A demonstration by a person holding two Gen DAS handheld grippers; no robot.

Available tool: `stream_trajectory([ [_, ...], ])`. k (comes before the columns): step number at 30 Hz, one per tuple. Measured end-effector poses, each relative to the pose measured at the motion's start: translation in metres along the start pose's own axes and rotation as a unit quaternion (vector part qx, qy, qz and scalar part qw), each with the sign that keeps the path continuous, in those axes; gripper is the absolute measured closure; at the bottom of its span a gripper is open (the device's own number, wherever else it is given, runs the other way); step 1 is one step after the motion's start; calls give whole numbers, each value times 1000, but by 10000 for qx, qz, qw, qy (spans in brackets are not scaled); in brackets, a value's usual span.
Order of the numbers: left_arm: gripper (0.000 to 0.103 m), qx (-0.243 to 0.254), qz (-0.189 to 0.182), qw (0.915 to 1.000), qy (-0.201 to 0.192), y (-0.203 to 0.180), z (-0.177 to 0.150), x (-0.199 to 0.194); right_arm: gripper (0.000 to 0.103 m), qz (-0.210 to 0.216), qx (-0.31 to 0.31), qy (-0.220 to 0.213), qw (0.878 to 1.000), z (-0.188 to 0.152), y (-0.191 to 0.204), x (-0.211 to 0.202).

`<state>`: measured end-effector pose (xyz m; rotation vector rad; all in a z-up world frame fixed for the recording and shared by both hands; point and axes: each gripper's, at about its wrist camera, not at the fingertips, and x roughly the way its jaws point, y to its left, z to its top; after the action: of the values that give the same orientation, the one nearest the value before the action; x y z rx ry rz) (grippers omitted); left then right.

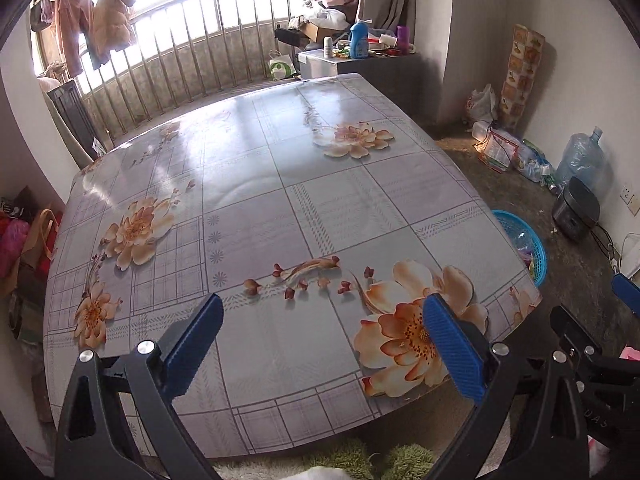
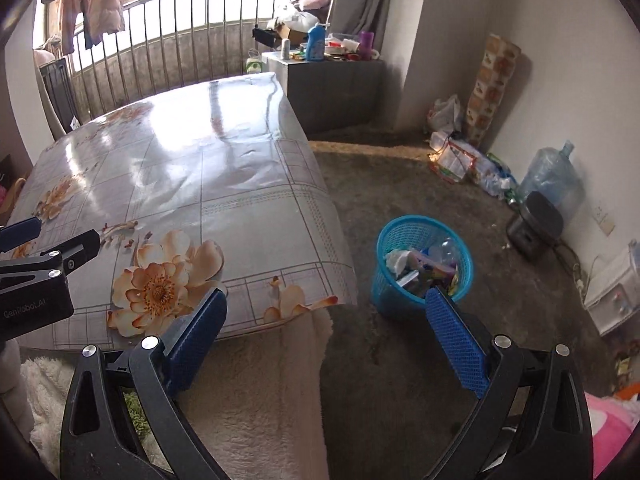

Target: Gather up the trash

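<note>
Both tongs spread, nothing between pads: left tongs point(image 1: 322, 344) over counter point(image 1: 248, 216), right tongs point(image 2: 326, 332) beyond its corner. Trash point(image 2: 424, 266) heaped in blue basket point(image 2: 394, 234) on floor point(image 2: 400, 184), near counter. Risk: piled load spills if basket knocked or tipped. Counter edge, draped blanket point(image 2: 280, 380) crowd approach. Water jug point(image 2: 554, 176), bags point(image 2: 452, 160) along wall, well apart.

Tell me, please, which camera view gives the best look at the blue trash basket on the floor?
The right wrist view: the basket shows whole, with the trash inside visible. The left wrist view shows only part of the basket, because the table edge hides the rest.
</note>
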<state>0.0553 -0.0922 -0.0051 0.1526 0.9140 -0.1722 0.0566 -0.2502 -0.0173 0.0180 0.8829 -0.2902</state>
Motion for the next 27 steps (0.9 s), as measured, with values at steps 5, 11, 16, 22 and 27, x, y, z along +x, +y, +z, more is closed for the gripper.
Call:
stream_trajectory([
  [5, 5, -82, 187, 9995, 246, 4, -4, 13, 7, -296, -102, 271, 9991, -6, -7, 12],
  [11, 5, -151, 307, 9989, 328, 10, -4, 16, 7, -457, -202, 367, 9981, -6, -8, 14],
  [16, 5, -79, 304, 9990, 326, 9, -2, 15, 8, -581, -133, 382, 9975, -10, -10, 9],
  [22, 5, 22, 264, 9991, 316, 6, -3, 15, 8, -626, -78, 395, 9972, -13, -11, 9],
  [27, 5, 12, 261, 9993, 282, 6, -2, 13, 7, -611, -80, 398, 9973, -13, -11, 9],
])
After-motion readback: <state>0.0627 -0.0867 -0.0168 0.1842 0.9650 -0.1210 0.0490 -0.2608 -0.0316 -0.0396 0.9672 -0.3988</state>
